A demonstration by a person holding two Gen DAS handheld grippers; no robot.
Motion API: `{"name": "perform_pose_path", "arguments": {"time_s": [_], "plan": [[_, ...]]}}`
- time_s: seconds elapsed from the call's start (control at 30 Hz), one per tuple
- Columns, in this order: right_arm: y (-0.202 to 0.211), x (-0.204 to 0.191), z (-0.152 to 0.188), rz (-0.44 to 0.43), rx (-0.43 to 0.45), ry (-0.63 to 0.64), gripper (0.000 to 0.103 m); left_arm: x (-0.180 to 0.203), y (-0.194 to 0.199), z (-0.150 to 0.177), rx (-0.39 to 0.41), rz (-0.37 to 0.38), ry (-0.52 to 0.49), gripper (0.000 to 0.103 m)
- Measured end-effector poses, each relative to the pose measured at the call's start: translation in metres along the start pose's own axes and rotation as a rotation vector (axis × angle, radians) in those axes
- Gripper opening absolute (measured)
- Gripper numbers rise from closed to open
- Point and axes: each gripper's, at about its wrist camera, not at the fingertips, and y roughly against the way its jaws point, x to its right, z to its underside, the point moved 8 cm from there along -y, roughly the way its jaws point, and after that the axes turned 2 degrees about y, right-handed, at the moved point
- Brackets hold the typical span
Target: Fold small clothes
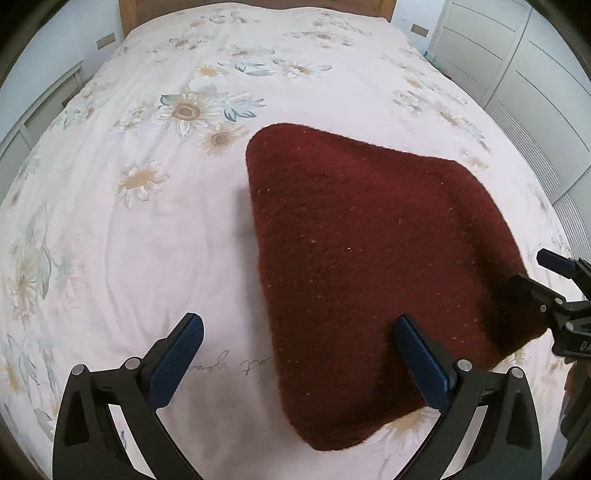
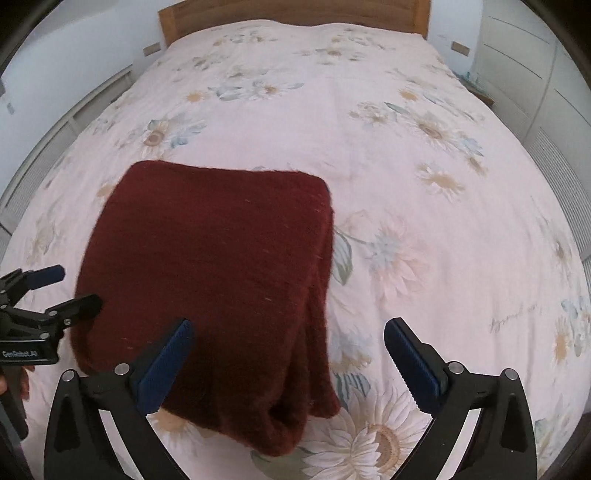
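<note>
Left wrist view: The dark red knitted garment [image 1: 369, 266] lay folded into a thick, roughly four-sided pad on the floral bedspread [image 1: 147, 258]. Its surface was fuzzy, flecked with pale specks, and its edges were rounded. From frame centre it extended from 12 o'clock round to 5 o'clock. The left gripper [image 1: 299, 350] stood with jaws spread wide; nothing was clamped. Its 3 o'clock finger overlapped the garment's near edge, while the other finger stood over bare bedspread. The right gripper [image 1: 535, 273] entered at 3 o'clock, at the garment's corner, jaws apart.

Right wrist view: The garment occupied the area from 9 o'clock to 6 o'clock. Stacked layers showed along its 3 o'clock side. The right gripper's jaws were fully spread and empty, straddling the garment's near corner. The left gripper appeared at 9 o'clock, jaws apart. A wooden headboard [image 2: 295, 14] stood at 12 o'clock.
</note>
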Motion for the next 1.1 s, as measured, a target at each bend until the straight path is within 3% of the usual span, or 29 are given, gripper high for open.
{"name": "perform_pose_path", "arguments": {"time_s": [0.13, 0.3, 0.43, 0.57, 0.73, 1.1], "plan": [[-0.021, 0.014, 0.009, 0.035, -0.027, -0.014, 0.103, -0.01, -0.009, 0.006, 0.009, -0.009, 0.028, 0.102], [-0.042, 0.029, 0.026, -0.028, -0.01, -0.055, 0.103, -0.013, -0.033, 0.007, 0.025, -0.038, 0.015, 0.103], [-0.043, 0.028, 0.03, -0.028, 0.011, -0.077, 0.103, -0.01, -0.034, 0.004, 0.038, -0.052, 0.018, 0.103], [-0.016, 0.022, 0.023, -0.027, 0.034, -0.088, 0.103, -0.012, -0.018, 0.001, 0.063, -0.056, 0.038, 0.102], [0.036, 0.016, 0.022, 0.005, 0.099, -0.047, 0.103, -0.011, 0.032, 0.011, 0.133, -0.087, 0.044, 0.102], [0.146, 0.019, 0.056, 0.07, 0.195, -0.011, 0.103, -0.016, 0.123, 0.058, 0.184, -0.151, 0.064, 0.102]]}}
